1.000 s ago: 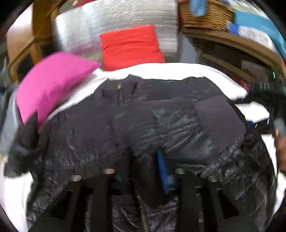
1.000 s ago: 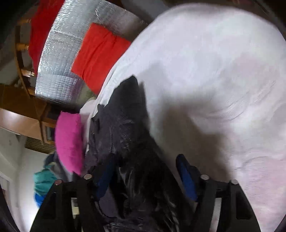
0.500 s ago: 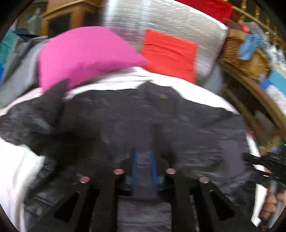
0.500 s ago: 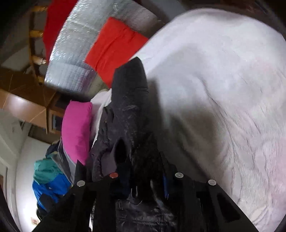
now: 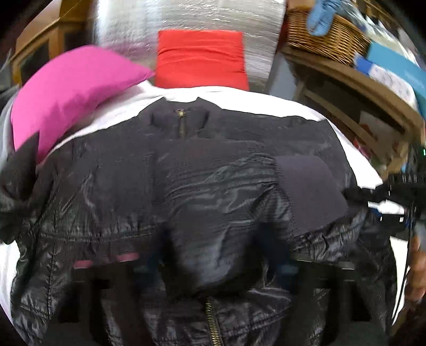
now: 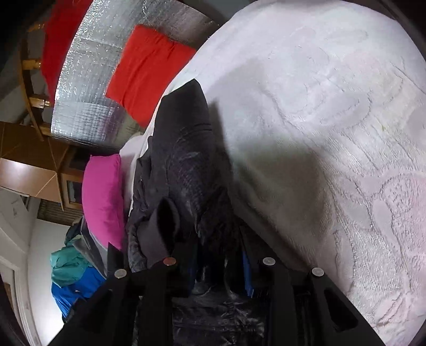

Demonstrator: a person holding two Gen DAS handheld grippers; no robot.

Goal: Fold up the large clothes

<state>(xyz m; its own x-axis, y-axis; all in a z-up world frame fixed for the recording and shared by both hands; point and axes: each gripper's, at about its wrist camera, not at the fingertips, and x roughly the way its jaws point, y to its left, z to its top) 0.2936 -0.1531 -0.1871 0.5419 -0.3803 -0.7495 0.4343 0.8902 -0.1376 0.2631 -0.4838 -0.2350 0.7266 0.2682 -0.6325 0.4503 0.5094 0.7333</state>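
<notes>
A black quilted jacket (image 5: 213, 186) lies zipper-up across the white bed cover (image 5: 253, 98), collar at the far side. Its near hem drapes over my left gripper (image 5: 219, 266) and hides most of both fingers. The jaws are opening and stand wide apart, with a loose fold of jacket between them. In the right wrist view, my right gripper (image 6: 219, 274) pinches the jacket (image 6: 186, 165) at its right side. The blue pads press on the fabric, though the jaws are easing open a little. A grey cuff hangs beside its left finger.
A pink pillow (image 5: 69, 90), a red cushion (image 5: 199, 58) and a silver foil panel (image 5: 186, 18) stand at the bed's head. A wicker basket (image 5: 324, 37) sits on wooden shelves at the right. Teal and blue clothes (image 6: 72, 271) lie beyond the pillow. Bare white cover (image 6: 332, 133) spreads to the right.
The right gripper went from open to closed on the jacket's side. The left gripper's jaws, narrow on a fold half a second ago, have spread wide, and the hem now covers its fingers.
</notes>
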